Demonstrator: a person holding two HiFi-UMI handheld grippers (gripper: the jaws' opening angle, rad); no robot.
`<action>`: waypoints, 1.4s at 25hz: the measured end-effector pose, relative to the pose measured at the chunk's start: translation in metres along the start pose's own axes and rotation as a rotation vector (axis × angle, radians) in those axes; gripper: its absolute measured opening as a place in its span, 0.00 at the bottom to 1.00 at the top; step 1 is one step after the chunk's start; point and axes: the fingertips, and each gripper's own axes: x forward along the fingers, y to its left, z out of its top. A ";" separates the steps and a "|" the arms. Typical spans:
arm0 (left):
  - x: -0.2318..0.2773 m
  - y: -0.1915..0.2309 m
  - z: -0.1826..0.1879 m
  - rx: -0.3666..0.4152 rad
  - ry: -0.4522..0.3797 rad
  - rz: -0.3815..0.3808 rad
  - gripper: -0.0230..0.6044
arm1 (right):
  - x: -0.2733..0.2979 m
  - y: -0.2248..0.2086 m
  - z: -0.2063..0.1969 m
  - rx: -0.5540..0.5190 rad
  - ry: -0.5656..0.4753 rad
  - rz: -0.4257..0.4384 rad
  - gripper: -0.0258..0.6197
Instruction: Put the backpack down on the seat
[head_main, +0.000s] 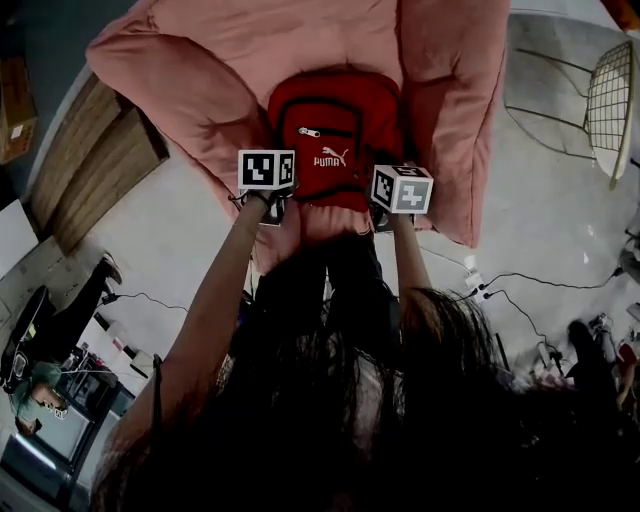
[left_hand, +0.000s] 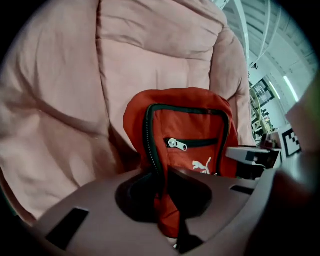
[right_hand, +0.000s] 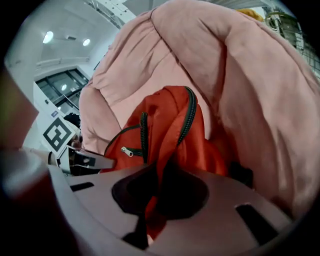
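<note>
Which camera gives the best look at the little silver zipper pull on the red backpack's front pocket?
The left gripper view: the zipper pull faces the camera, large and sharp on the red backpack. The head view shows it tiny, from above. The right gripper view catches it small, at a slant, near the pack's left edge.

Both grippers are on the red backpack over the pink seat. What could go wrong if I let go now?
1. The backpack stands upright against the back of the seat; once released it may slump forward toward the front edge.
2. The left gripper and right gripper each pinch a thin fold of its fabric; on opening, the cloth could snag and drag the bag.
</note>
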 end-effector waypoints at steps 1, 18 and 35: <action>0.002 0.003 -0.003 0.000 -0.004 0.011 0.11 | 0.003 -0.002 -0.002 0.009 0.000 -0.005 0.11; -0.044 -0.002 0.004 0.095 -0.182 -0.043 0.44 | -0.056 0.015 0.005 0.000 -0.126 -0.045 0.39; -0.209 -0.055 -0.039 0.092 -0.417 -0.370 0.43 | -0.185 0.158 0.009 -0.008 -0.442 0.082 0.39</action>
